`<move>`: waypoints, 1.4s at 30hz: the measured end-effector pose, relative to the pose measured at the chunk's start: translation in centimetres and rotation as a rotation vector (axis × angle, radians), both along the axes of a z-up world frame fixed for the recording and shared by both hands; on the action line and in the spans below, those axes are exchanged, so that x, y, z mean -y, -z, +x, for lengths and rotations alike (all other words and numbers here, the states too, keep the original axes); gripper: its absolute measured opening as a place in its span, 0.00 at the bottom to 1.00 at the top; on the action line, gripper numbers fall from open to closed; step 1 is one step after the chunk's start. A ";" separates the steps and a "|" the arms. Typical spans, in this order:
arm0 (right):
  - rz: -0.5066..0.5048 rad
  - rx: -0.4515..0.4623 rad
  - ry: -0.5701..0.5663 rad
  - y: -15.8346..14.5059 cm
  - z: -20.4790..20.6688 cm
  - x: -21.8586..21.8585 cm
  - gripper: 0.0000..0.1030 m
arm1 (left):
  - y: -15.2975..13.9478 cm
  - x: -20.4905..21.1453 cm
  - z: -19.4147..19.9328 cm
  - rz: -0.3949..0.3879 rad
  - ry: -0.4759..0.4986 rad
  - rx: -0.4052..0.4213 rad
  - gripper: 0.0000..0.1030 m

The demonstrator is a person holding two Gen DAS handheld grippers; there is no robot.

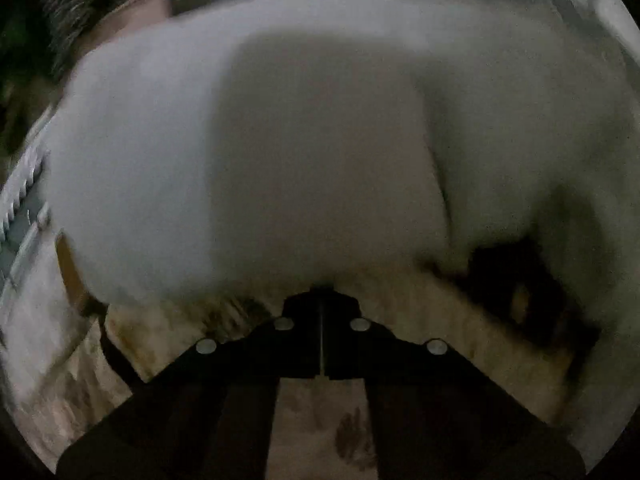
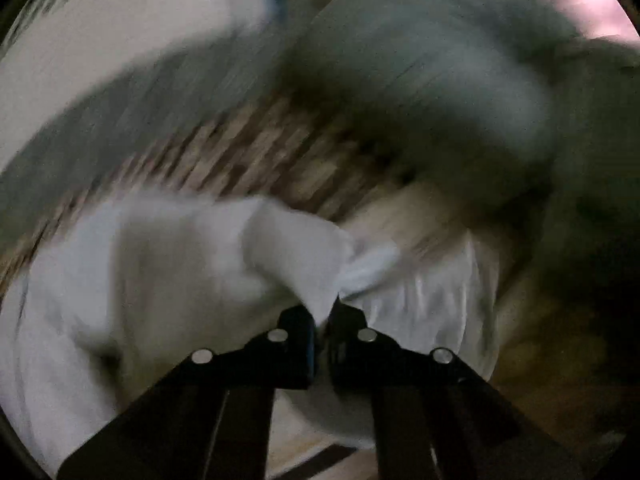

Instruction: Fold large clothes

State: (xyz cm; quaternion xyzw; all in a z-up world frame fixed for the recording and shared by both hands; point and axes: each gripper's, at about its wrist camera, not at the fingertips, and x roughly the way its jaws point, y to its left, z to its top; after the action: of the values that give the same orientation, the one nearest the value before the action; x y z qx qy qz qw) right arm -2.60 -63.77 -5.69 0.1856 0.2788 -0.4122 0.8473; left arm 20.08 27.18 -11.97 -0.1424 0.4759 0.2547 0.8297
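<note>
Soft white garment, creased, blurred

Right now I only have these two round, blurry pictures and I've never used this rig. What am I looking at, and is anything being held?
Each picture comes from a fisheye camera mounted on a hand-held two-finger gripper, looking forward along its black fingers. In the left wrist view, the left gripper has its fingers closed together at the edge of a large white garment that fills the frame. In the right wrist view, the right gripper pinches a white corner of fabric between its fingers. Underneath lies a tan patterned surface. Both pictures are smeared by motion, so finer detail is unclear.
</note>
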 end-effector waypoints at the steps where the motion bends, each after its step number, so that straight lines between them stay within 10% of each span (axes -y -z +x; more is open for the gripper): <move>1: -0.052 0.056 0.082 -1.8 -2.0 1.4 0.05 | -1.0 -0.5 0.0 0.019 -0.014 0.041 0.00; 6: -0.255 0.024 0.310 -3.2 -3.7 2.5 0.14 | -6.1 -2.4 -0.7 0.165 -0.109 0.229 0.00; 8: -0.219 -0.063 0.271 -0.6 -1.9 3.1 0.41 | -7.2 -2.5 -0.9 0.161 -0.112 0.251 0.00; 9: -0.173 -0.115 0.220 1.2 -1.0 3.3 0.78 | -7.2 -2.5 -0.7 0.152 -0.106 0.255 0.00; 10: -0.128 -0.144 0.154 2.4 -0.2 3.3 0.88 | -6.8 -2.3 -0.3 0.147 -0.084 0.248 0.00; 13: -0.157 -0.145 0.102 1.6 0.3 1.9 0.89 | -5.9 -0.7 -0.3 0.176 -0.017 0.213 0.32; 15: -0.189 -0.083 0.090 -0.3 0.2 0.9 0.93 | -5.3 1.0 -1.4 0.161 0.037 0.238 0.92; 19: -0.227 -0.005 -0.076 -2.8 1.3 -2.7 0.98 | -6.2 4.3 -0.8 0.149 0.157 0.312 0.97; 25: -0.264 -0.083 -0.281 -1.1 4.6 -7.0 0.98 | -2.4 6.3 1.8 0.150 0.277 0.161 0.96; 26: -0.259 -0.111 -0.293 -0.6 5.0 -7.2 0.98 | -1.4 6.2 2.9 0.162 0.269 0.125 0.82; 28: -0.248 -0.151 -0.312 0.3 5.8 -7.7 0.98 | 0.3 4.4 3.6 0.113 0.230 0.076 0.17; 30: -0.244 -0.175 -0.328 1.0 5.7 -8.1 0.98 | 0.3 3.3 3.9 0.028 0.201 0.119 0.02; 36: -0.267 -0.193 -0.345 0.9 5.7 -8.9 0.98 | -2.2 3.9 3.7 0.162 0.161 0.204 0.01; 42: -0.326 -0.182 -0.350 -0.3 5.2 -9.9 0.98 | -10.6 3.0 1.3 0.274 0.044 0.418 0.04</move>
State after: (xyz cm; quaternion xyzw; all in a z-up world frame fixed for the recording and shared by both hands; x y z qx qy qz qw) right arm 2.60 -53.86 -5.37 -0.0423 0.3116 -0.3135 0.8960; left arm 21.33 24.15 -1.33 -0.0676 0.2581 0.2636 0.9270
